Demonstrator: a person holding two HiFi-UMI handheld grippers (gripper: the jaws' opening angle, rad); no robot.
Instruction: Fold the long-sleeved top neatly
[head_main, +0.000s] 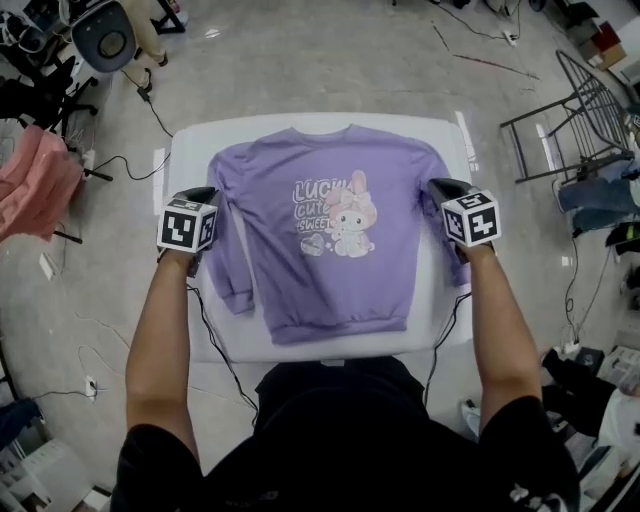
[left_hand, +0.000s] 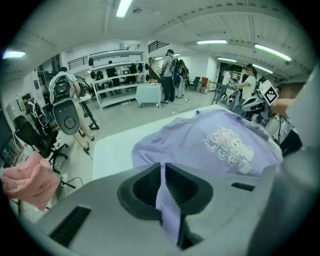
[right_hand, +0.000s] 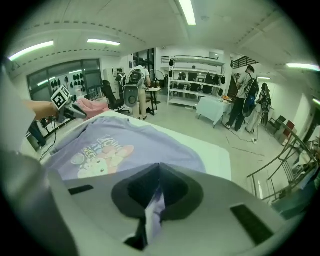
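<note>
A purple long-sleeved top (head_main: 310, 250) with a bunny print lies face up on the white table (head_main: 190, 150), collar at the far side. My left gripper (head_main: 203, 197) is at the top's left sleeve, near the shoulder. In the left gripper view this gripper (left_hand: 163, 175) is shut on a strip of purple fabric, with the top (left_hand: 220, 145) spread beyond it. My right gripper (head_main: 446, 192) is at the right sleeve. The right gripper view shows this gripper (right_hand: 159, 187) shut on a fold of the top (right_hand: 125, 150).
A pink cloth (head_main: 35, 185) hangs on a stand left of the table. To the right of the table stands a metal rack (head_main: 575, 120). Cables run over the floor (head_main: 130, 165). Several people (left_hand: 170, 75) stand by shelves at the back.
</note>
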